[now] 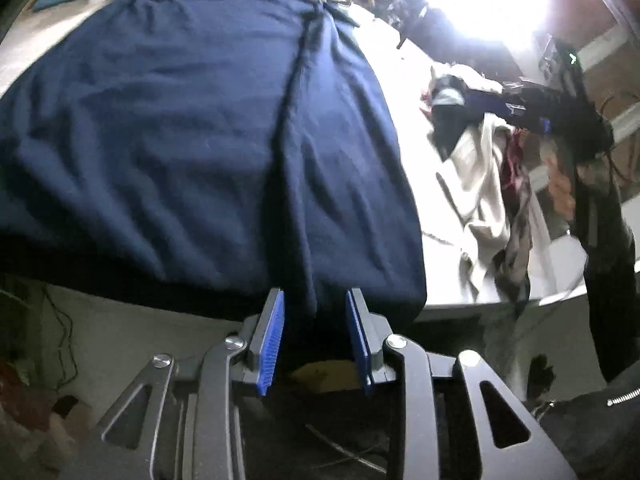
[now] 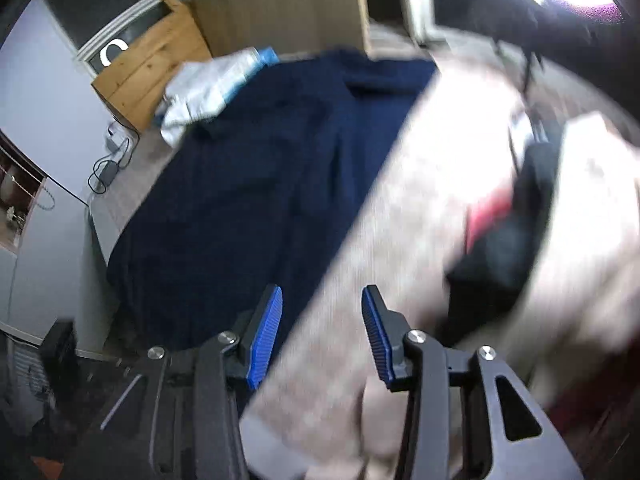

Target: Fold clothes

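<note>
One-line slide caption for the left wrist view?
Left gripper open at the near hem of a navy garment spread on the pale table, unfolded clothes pile at right.

No text, label, brand, number or sign can be read in either view, the only mark to be made out being a white ring shape (image 2: 113, 50) on a dark panel above the wooden cabinet (image 2: 148, 68), which is no legible character.

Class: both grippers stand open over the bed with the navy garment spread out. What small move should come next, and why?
Probably bring the right gripper back to the navy garment's near edge. It hangs open over bare bed and grips nothing, while the left gripper sits open at the hem; the next fold likely needs both.
</note>
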